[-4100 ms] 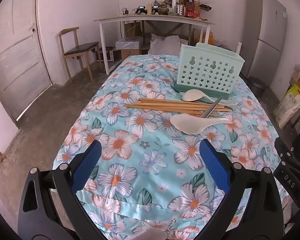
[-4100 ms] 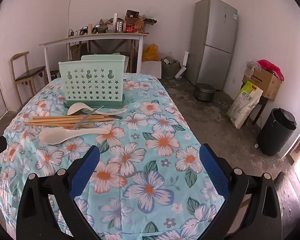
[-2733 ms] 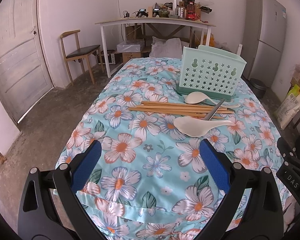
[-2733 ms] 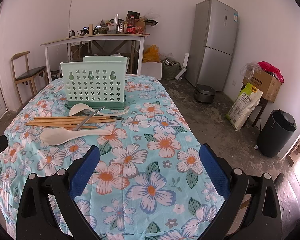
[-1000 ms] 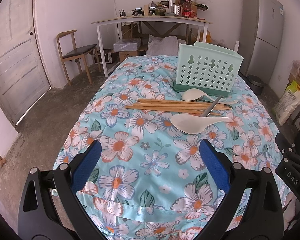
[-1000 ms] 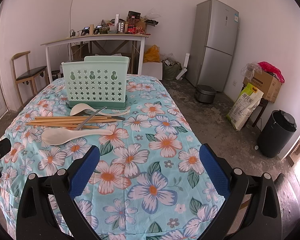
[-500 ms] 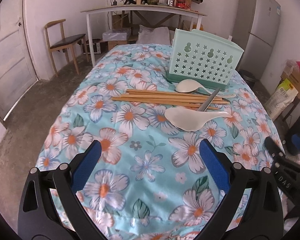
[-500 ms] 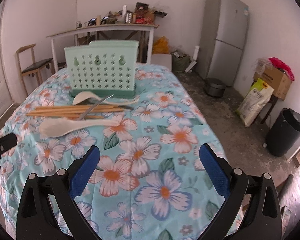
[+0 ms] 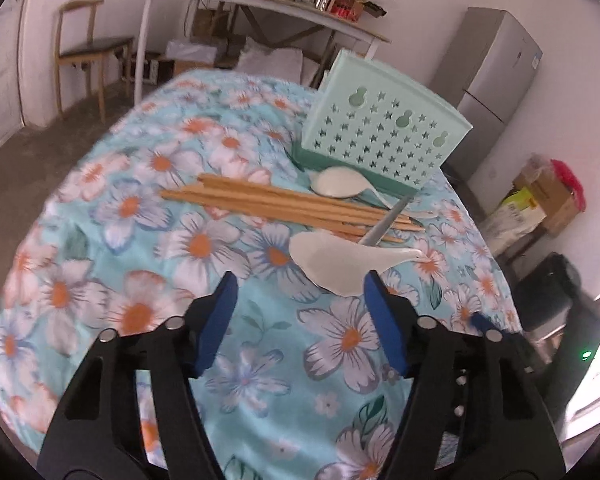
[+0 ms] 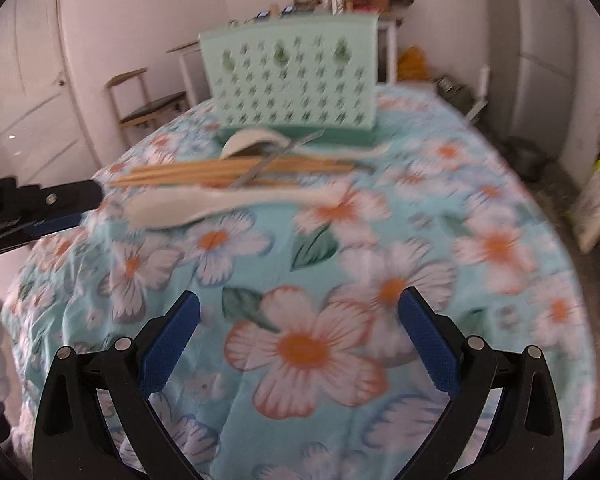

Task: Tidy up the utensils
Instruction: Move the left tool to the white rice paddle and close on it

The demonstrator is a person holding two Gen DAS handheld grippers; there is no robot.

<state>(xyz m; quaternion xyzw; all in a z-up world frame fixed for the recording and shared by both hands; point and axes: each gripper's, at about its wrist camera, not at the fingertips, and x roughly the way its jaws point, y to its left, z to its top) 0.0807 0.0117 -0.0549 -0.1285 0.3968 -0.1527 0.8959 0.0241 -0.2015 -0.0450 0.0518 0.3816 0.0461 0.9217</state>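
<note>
Your left gripper (image 9: 300, 298) has just been closing, fingers partly apart and empty; the near spoon (image 9: 332, 262) lies just beyond them. Your right gripper (image 10: 299, 312) gapes wide over bare tablecloth (image 10: 440, 208). Farther: chopsticks (image 9: 268, 199), then the basket (image 9: 384, 136).

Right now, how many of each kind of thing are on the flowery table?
White spoons: 2
Metal utensil: 1
Wooden chopstick pile: 1 (the sticks overlap too much to count one by one)
Green basket: 1
Total: 5, counting the pile as one
</note>
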